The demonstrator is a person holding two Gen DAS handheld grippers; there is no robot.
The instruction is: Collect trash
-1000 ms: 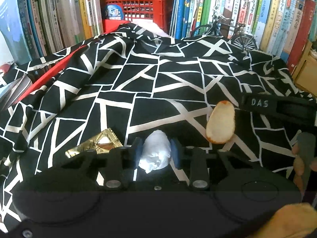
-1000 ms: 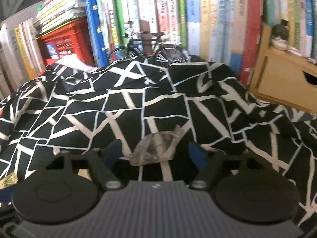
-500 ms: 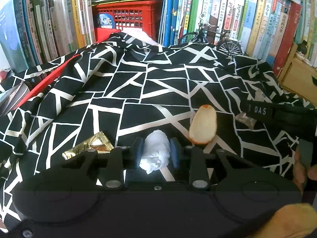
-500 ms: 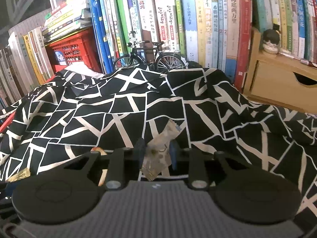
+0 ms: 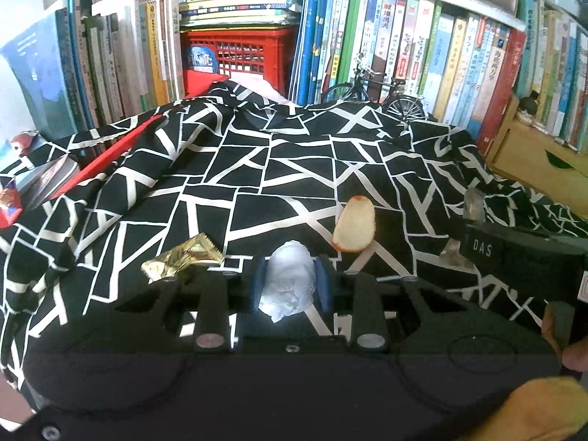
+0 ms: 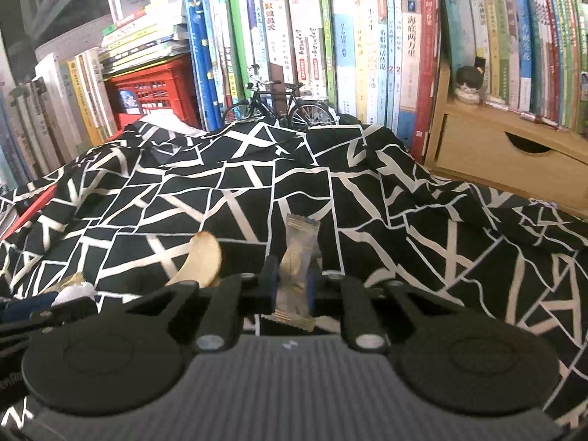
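Note:
My left gripper [image 5: 290,275] is shut on a crumpled white tissue [image 5: 286,294], held a little above the black-and-white patterned cloth [image 5: 257,169]. On the cloth lie a gold foil wrapper [image 5: 183,259], just left of those fingers, and a pale curved peel slice [image 5: 354,229] just to the right. My right gripper [image 6: 292,281] has its jaws closing on a clear snack wrapper [image 6: 299,253], which stands upright between the pads, lifted off the cloth [image 6: 220,191]. The right wrist view also has the peel slice [image 6: 200,262] and the tissue [image 6: 73,292] at the lower left.
Rows of upright books line the back. A red crate [image 5: 239,51] and a model bicycle [image 6: 279,108] stand at the cloth's far edge. At the right is a wooden drawer box [image 6: 507,154]. A hand [image 5: 573,352] holds the right gripper's black body [image 5: 514,253].
The right jaws closed from wide apart onto the snack wrapper and lifted it upright off the cloth. Both grippers rose and drew back. The left kept hold of the tissue.

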